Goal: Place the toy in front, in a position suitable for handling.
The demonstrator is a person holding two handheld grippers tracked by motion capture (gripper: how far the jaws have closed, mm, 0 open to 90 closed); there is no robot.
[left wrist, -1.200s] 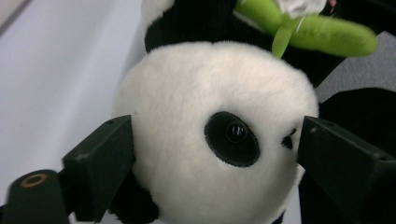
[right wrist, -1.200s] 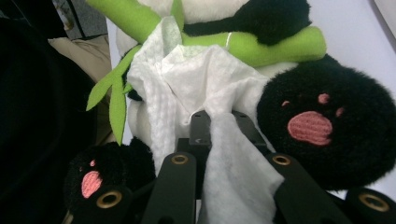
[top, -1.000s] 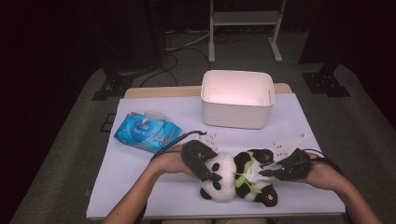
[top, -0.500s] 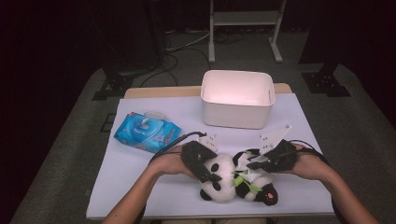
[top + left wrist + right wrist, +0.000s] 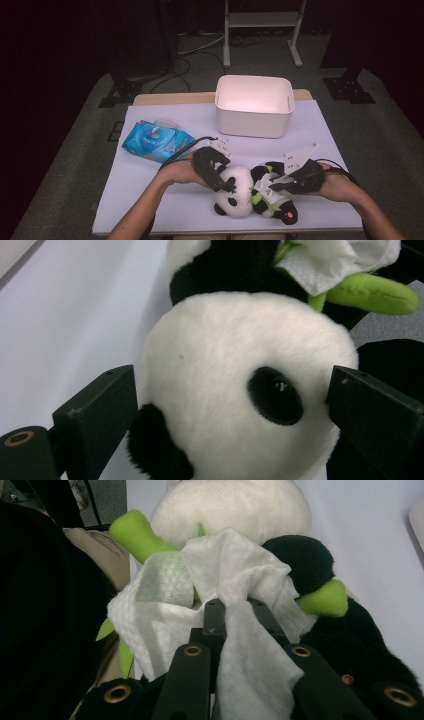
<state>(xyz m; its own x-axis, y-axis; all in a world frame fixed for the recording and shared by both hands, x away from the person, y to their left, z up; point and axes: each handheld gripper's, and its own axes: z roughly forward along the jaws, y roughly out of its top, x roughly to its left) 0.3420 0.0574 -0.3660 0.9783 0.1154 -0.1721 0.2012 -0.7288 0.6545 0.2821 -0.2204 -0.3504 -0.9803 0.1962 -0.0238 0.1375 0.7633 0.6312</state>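
Observation:
A plush panda [image 5: 239, 187] lies on its back near the table's front edge, with green bamboo [image 5: 132, 532] on its chest. My left gripper [image 5: 220, 182] comes in from the left. Its jaws have just been opening and stand wide on either side of the panda's white head [image 5: 235, 330], fur brushing them. My right gripper [image 5: 272, 184] comes in from the right, shut on a white wet wipe [image 5: 225, 565] that is bunched against the panda's chest. In the right gripper view the wipe drapes over both jaws of that gripper [image 5: 235, 610].
A white plastic bin [image 5: 252, 125] stands open behind the panda at the table's middle back. A blue pack of wet wipes [image 5: 155, 141] lies to the left. Both forearms rest over the white table's [image 5: 150, 200] front edge, and cables trail from the grippers.
My right gripper with the wipe has shifted a little leftward across the panda's body. The left hand has stayed at the head.

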